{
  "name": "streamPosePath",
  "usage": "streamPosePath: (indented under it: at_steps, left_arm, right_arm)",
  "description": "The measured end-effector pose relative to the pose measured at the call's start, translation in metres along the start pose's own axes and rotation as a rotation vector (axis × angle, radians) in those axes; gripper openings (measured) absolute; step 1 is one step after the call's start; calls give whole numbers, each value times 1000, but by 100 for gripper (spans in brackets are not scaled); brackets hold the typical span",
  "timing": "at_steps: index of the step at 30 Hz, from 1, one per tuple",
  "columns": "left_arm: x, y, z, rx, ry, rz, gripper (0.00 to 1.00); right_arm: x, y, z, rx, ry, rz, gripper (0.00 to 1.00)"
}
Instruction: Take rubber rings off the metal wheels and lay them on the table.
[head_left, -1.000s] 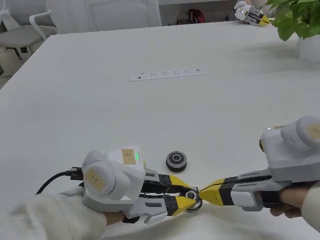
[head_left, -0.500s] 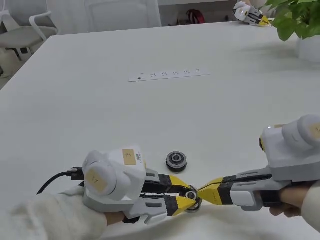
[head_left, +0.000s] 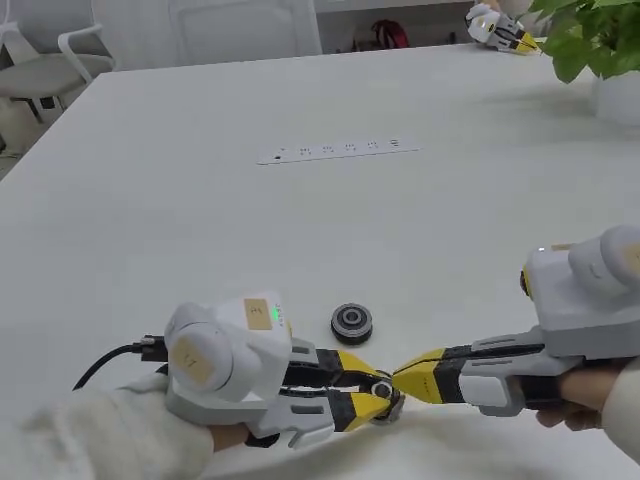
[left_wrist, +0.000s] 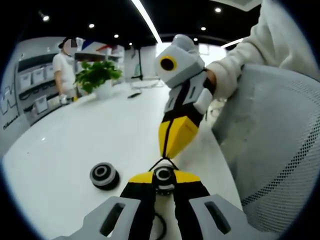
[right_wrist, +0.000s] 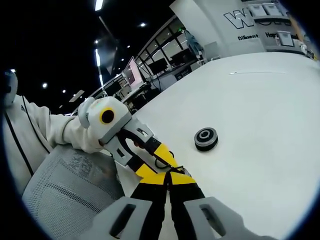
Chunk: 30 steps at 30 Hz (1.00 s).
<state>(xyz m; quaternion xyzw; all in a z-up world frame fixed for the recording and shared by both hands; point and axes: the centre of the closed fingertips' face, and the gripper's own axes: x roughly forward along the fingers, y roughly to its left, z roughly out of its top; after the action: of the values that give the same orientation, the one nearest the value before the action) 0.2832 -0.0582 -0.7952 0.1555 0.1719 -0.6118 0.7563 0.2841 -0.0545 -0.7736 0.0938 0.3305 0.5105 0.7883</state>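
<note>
My left gripper (head_left: 384, 396) is shut on a small metal wheel (left_wrist: 164, 177), held at the table's near edge; in the head view the wheel (head_left: 385, 392) peeks out between the yellow tips. My right gripper (head_left: 398, 378) meets it tip to tip and is shut on the wheel's thin black rubber ring (left_wrist: 161, 164), which is stretched into a narrow loop from the wheel up to the right gripper (left_wrist: 168, 151). In the right gripper view the right gripper (right_wrist: 169, 176) pinches at the left gripper's yellow jaws. A second wheel (head_left: 352, 320) (left_wrist: 104, 175) (right_wrist: 206, 138) with its black ring on lies flat just beyond.
A white power strip (head_left: 335, 150) lies mid-table. A potted plant (head_left: 592, 42) and another gripper (head_left: 500, 24) sit at the far right. A black cable (head_left: 108, 358) trails from the left gripper. A mesh chair (left_wrist: 280, 150) stands close behind the near edge.
The right gripper has shifted slightly, its tip a little higher and closer over the wheel. The left gripper and the second wheel have stayed put.
</note>
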Motion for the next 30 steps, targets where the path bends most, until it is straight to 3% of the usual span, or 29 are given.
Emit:
streamPosePath:
  at_steps: [13, 22, 30]
  left_arm:
    - [0, -1, 0, -1, 13, 11, 14]
    - [0, -1, 1, 4, 63, 22, 14]
    - [-3, -11, 7, 3, 72, -17, 23]
  right_arm:
    - [2, -8, -6, 6, 19, -35, 0]
    - [2, -7, -9, 9, 31, -36, 0]
    - [1, -7, -11, 8, 44, -37, 0]
